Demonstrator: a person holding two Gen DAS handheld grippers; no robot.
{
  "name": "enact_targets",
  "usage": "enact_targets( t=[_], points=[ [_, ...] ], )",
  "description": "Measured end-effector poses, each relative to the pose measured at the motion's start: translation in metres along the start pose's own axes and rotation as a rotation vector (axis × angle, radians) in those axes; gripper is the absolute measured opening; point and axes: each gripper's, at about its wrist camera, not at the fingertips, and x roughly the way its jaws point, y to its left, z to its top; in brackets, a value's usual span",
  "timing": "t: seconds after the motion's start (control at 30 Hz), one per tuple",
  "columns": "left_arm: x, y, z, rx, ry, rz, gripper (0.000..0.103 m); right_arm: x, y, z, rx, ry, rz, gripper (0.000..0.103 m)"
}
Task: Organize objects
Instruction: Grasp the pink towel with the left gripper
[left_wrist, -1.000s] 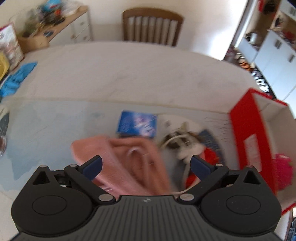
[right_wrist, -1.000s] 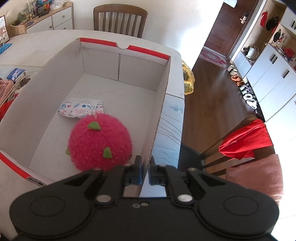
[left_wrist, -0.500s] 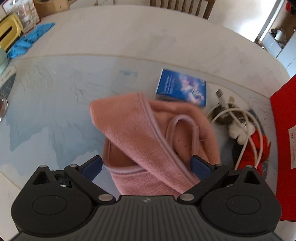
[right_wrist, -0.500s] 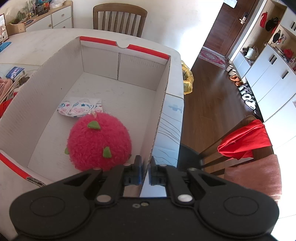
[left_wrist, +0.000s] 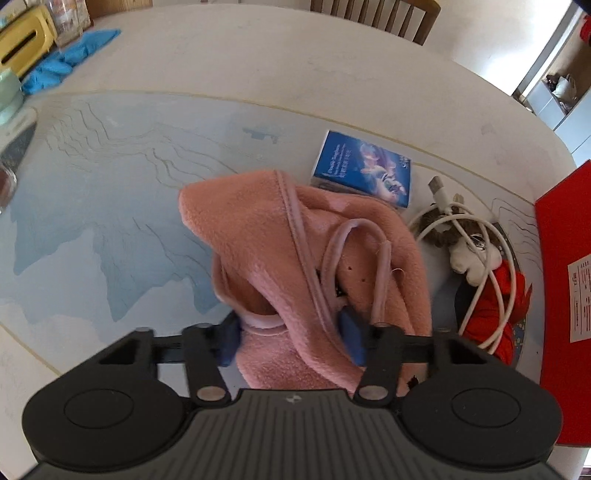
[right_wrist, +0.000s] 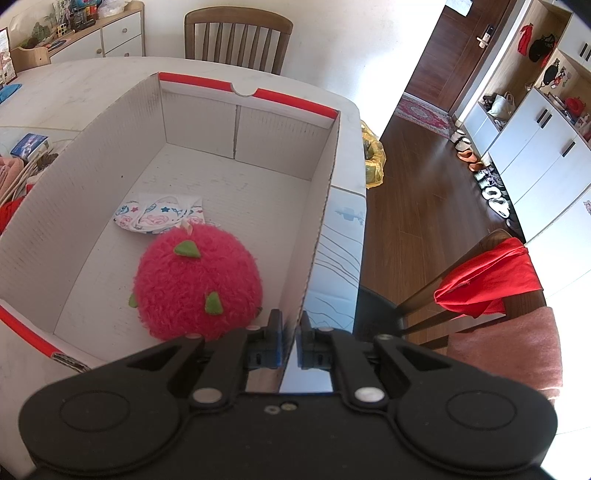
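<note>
Pink fleece cloth (left_wrist: 258, 229), heaped in a loose fold on the pale blue printed mat (left_wrist: 92, 221) that covers the near part of the table (left_wrist: 258, 55). Sits between the blue pads of the left gripper (left_wrist: 290, 339), near its lower edge, with a thin pink loop lying on top. Jaws closing at this moment, about half open, both pads already against the fleece.

Just behind the cloth and touching its far edge: a small blue packet (left_wrist: 364, 166), lying flat. To the right of the cloth: a coiled white cable (left_wrist: 508, 280) draped over a small stuffed toy (left_wrist: 495, 306) in red; hard to tell more of the toy under the cable. Further right, the red outer side of the cardboard box (left_wrist: 561, 258), standing on the table. At the far left edge of the table, a crumpled blue rag (left_wrist: 66, 62).

Right gripper (right_wrist: 290, 343): jaws nearly together, pinched on the near right wall of the cardboard box, one pad inside and one outside. Inside the box, on its white floor: a fuzzy pink ball (right_wrist: 195, 284) with small green leaves, near the gripped wall, and a flat patterned pouch (right_wrist: 159, 214) just behind it, touching.
</note>
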Motion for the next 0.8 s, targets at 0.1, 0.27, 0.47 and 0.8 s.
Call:
enact_targets(
  t=[0.1,0.27,0.47,0.8],
  points=[
    [-0.01,0.001,-0.001,0.007,-0.016,-0.005,0.026,-0.001,-0.001,0.0,0.0,-0.001,-0.001,0.007],
    [-0.038,0.001,-0.002,-0.005,-0.06,-0.053,0.018,-0.001,-0.001,0.001,0.0,-0.001,-0.003,0.007],
    [-0.079,-0.004,-0.001,0.047,-0.109,-0.096,0.017,-0.001,-0.002,0.0,-0.001,-0.001,-0.003,0.007],
    [-0.084,-0.018,0.023,0.162,-0.067,-0.194,0.017,-0.001,-0.001,0.0,0.0,-0.001,-0.003,0.007]
  ],
)
